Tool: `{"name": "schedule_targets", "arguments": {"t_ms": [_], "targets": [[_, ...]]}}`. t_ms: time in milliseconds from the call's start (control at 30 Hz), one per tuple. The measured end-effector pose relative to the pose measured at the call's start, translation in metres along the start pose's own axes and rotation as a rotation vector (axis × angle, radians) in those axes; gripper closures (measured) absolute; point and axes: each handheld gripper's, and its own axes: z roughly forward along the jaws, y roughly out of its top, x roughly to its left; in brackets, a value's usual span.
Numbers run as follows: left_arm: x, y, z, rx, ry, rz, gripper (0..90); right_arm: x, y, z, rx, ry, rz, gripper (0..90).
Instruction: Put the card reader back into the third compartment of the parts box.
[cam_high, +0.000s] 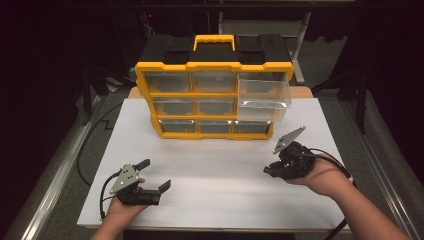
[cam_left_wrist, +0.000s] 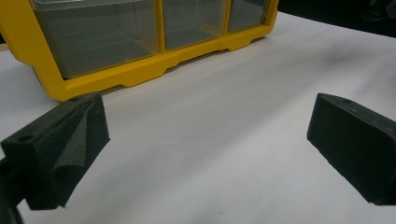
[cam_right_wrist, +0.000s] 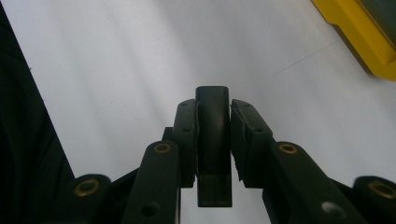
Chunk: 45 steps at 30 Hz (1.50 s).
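A yellow and black drawer organizer (cam_high: 212, 100) stands upright at the back of the white tabletop (cam_high: 215, 170). Its top right clear drawer (cam_high: 264, 97) is pulled out toward me and looks empty. My left gripper (cam_high: 157, 174) rests low at the front left, open, with bare table between its fingers (cam_left_wrist: 70, 144); the organizer's bottom drawers (cam_left_wrist: 140, 70) lie ahead of it. At the front right, my right gripper (cam_high: 267, 171) points left and is shut on a small black block (cam_right_wrist: 213, 140) that stands upright between its pads.
The organizer's yellow corner (cam_right_wrist: 364, 42) lies at the upper right in the right gripper view. Black cables (cam_high: 335, 160) trail from both grippers. Metal rails (cam_high: 55, 175) run along the table's sides, with a dark floor beyond.
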Motion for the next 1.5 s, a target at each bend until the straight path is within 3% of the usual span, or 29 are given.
{"name": "schedule_targets", "arguments": {"t_ms": [500,1033,1500], "targets": [[0.001,-0.001,0.002,0.001,0.004,-0.01,0.2,-0.002,0.013,-0.014,0.013,0.006,-0.024,74.5],[0.0,-0.001,0.002,0.006,-0.004,-0.004,0.2,-0.001,0.028,-0.047,0.028,-0.006,-0.068,74.5],[0.0,-0.001,0.002,0.008,-0.009,-0.003,0.2,-0.001,0.045,-0.078,0.021,-0.013,-0.077,74.5]]}}
